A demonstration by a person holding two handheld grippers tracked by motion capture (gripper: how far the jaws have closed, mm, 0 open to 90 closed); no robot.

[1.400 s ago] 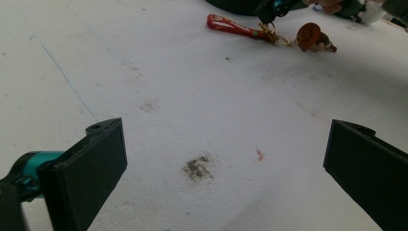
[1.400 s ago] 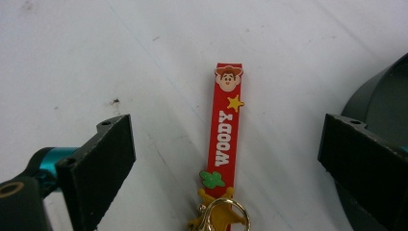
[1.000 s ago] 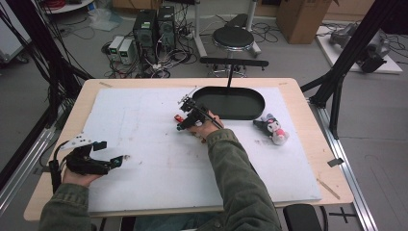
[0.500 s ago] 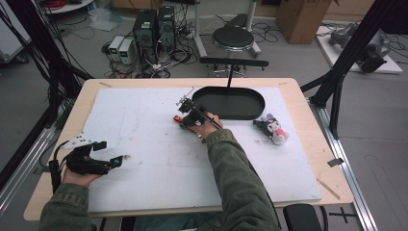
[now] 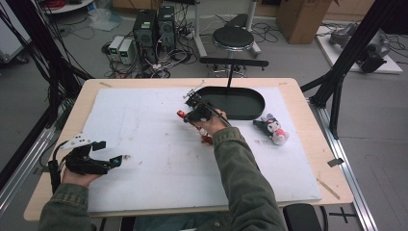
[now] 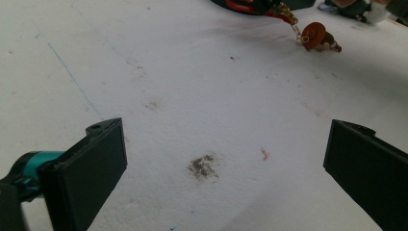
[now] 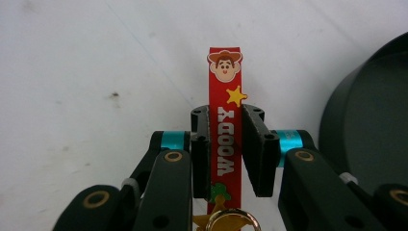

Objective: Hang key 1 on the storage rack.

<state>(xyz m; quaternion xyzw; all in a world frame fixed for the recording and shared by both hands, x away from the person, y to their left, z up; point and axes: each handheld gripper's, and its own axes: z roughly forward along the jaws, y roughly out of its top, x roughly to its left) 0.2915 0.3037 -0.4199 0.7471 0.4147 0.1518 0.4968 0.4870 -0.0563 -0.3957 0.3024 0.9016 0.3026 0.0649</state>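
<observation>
Right gripper view shows my right gripper [image 7: 226,144] clamped on a red strap [image 7: 225,120], a keychain tag with a cowboy face and a star; its jaws have just been closing and the pads now press both edges of the strap. In the high view that gripper [image 5: 185,114] sits mid-table, just short of the black oval tray [image 5: 250,103], with the strap's tip poking out. The left gripper [image 5: 115,161] rests near the table's left edge, jaws wide apart with nothing between them. My worry is the grip: the strap is thin and held edge-on, so it could buckle or twist out as I lift. The brown charm [image 6: 315,36] trailing on its chain could also snag on the tray rim.
</observation>
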